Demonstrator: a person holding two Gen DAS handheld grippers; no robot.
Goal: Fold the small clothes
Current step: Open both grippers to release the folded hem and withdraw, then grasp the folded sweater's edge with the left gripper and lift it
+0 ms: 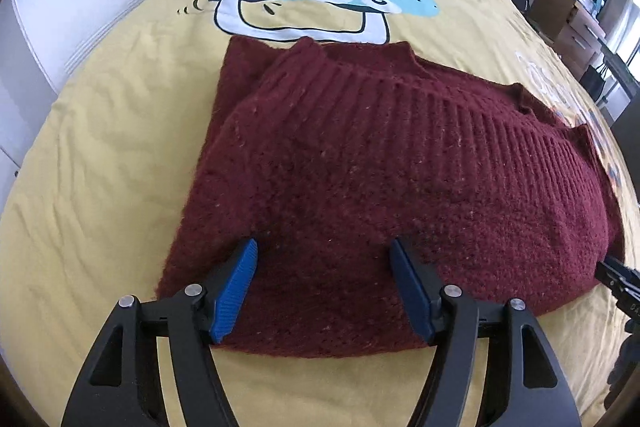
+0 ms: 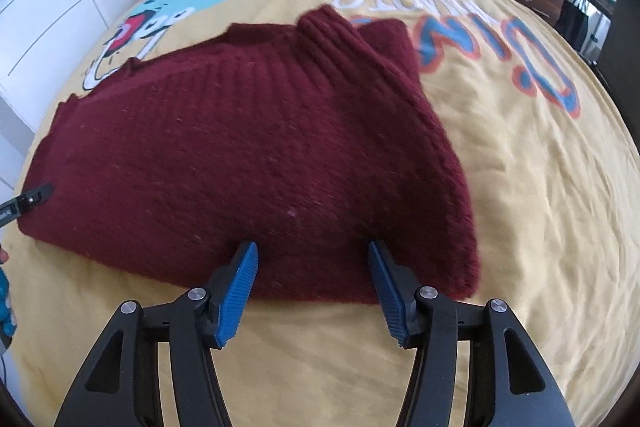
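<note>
Here we are over the bed (image 1: 100, 147), yellow cover with a cartoon print, and the dark red sweater (image 1: 360, 167) lies in the middle of it, its near edge toward the bed's near edge where both tools come in. It's already folded at least once, I'd say: the ribbed hem band runs across the top layer, and a second layer peeks out beyond it toward the head of the bed. In the right wrist view a ribbed cuff or collar (image 2: 324, 23) pokes up at the far side, and which one it is I can't tell. Left tool (image 1: 324, 247) now, pointing down at the sweater's near edge, blue pads (image 1: 236, 291) standing apart with knit lying between them, but they aren't pinching it and it holds nothing. Right tool (image 2: 312, 247), same story at the near right corner of the sweater (image 2: 260, 147): jaws about half spread, straddling the edge, nothing gripped. Each tool's black tip shows at the side of the other's view, so the two are working the same near edge, well apart. My read: the first fold is done and the bundle is fairly tidy, though wide. What's left looks like at least one more fold, likely lifting this near edge over, and then a bit of smoothing, because the right side sits a little bunched.
</note>
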